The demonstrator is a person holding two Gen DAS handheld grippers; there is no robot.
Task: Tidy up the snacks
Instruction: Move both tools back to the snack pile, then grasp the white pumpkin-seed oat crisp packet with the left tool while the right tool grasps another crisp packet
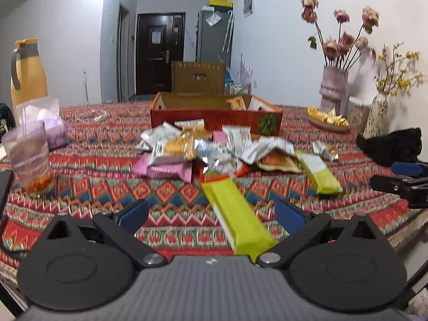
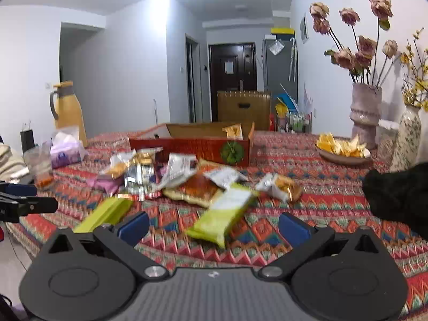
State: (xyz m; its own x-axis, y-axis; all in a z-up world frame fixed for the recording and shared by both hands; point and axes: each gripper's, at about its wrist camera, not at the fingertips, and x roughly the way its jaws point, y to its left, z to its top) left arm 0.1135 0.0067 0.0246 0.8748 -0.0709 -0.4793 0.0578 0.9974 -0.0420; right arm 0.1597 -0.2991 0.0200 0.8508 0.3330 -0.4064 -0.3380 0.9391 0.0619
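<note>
Bare patterned worktop [image 1: 88,187] lies open at ten o'clock of the left tool [image 1: 211,214], while a green packet [image 1: 235,216] lies between its spread fingers, the snack heap [image 1: 214,149] blocks twelve o'clock, and a plastic cup [image 1: 28,157] stands far at nine.

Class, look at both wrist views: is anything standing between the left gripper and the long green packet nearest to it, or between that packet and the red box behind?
Nothing blocks the left gripper: the green packet already lies between its open fingers. Toward the red box, the heap of loose snacks lies directly between, so the packet would probably need lifting over it.
</note>
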